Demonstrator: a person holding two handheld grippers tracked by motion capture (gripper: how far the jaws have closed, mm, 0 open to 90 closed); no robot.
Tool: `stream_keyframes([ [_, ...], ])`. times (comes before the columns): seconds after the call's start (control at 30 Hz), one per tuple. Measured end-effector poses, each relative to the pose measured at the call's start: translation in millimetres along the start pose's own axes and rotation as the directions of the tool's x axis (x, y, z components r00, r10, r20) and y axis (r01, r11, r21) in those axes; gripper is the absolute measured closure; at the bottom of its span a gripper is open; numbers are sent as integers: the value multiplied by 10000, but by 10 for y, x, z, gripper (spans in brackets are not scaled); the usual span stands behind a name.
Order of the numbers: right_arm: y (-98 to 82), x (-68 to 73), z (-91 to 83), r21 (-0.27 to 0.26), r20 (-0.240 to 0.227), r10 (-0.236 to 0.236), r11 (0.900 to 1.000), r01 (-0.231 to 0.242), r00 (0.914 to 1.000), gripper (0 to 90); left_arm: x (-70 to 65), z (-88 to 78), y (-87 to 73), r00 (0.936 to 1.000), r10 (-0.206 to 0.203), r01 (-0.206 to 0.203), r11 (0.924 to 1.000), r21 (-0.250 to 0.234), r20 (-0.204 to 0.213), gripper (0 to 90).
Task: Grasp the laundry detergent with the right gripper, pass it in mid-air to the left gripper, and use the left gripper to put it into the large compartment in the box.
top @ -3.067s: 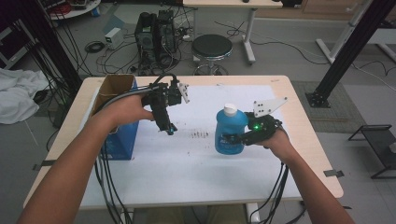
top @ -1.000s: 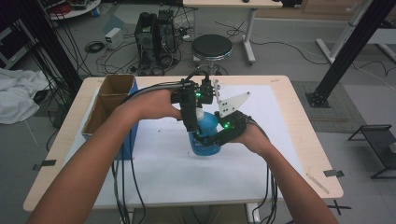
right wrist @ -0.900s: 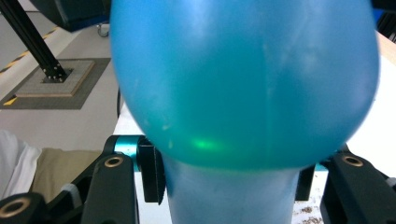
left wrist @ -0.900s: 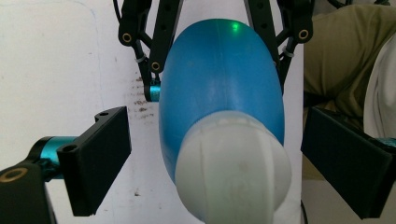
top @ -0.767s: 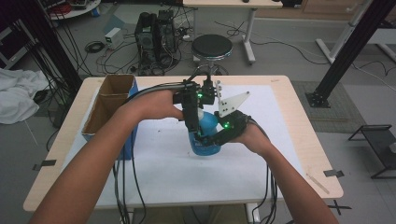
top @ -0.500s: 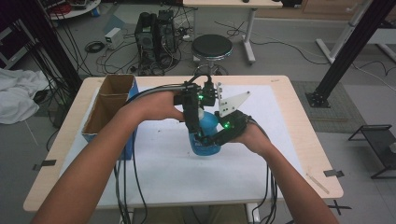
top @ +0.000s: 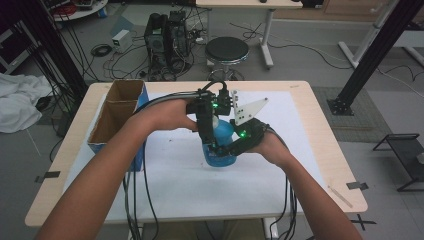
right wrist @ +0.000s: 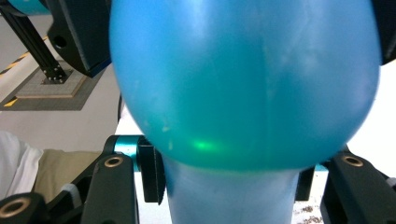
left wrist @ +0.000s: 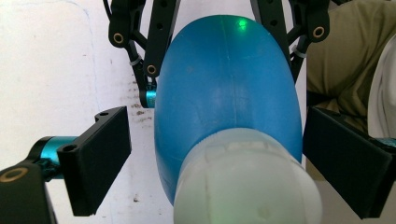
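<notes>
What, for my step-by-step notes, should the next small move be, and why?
Probably close the left claw gently. It stands open astride the top of the blue bottle, with a gap showing beside one pad and the white cap between its jaws. The right claw clamps the bottle lower down, steadying it.

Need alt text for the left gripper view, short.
A blue bottle with a white cap stands between the left gripper's open black jaws, cap nearest the camera. Beyond it, the right gripper clasps the bottle's body over a white table.
</notes>
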State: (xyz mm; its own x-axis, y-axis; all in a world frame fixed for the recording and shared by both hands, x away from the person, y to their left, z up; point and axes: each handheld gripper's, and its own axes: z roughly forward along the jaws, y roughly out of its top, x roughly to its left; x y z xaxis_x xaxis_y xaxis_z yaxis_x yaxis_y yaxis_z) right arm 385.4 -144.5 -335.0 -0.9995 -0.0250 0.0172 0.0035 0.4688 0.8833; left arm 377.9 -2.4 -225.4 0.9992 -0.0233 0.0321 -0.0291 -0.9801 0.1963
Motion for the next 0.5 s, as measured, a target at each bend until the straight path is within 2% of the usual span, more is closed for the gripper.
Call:
stream_keyframes([
  [0.07, 3, 7, 2, -54, 8, 144, 9999, -143, 9999, 433, -3, 2, 7, 10000, 2, -1, 10000, 48, -31, 86],
  [0.43, -2, 5, -7, -6, 32, 128, 9999, -128, 9999, 433, -3, -5, 5, 9999, 122, -122, 9998, 157, -7, 198],
  [0.47, -2, -13, -2, -93, 128, -132, 9999, 133, 9998, 433, -4, -4, 4, 9999, 144, -143, 9998, 161, -19, 226],
  [0.5, 0, -11, 0, -133, 122, -103, 9999, 105, 9999, 433, -5, -5, 3, 9999, 150, -150, 9997, 180, 8, 230],
])
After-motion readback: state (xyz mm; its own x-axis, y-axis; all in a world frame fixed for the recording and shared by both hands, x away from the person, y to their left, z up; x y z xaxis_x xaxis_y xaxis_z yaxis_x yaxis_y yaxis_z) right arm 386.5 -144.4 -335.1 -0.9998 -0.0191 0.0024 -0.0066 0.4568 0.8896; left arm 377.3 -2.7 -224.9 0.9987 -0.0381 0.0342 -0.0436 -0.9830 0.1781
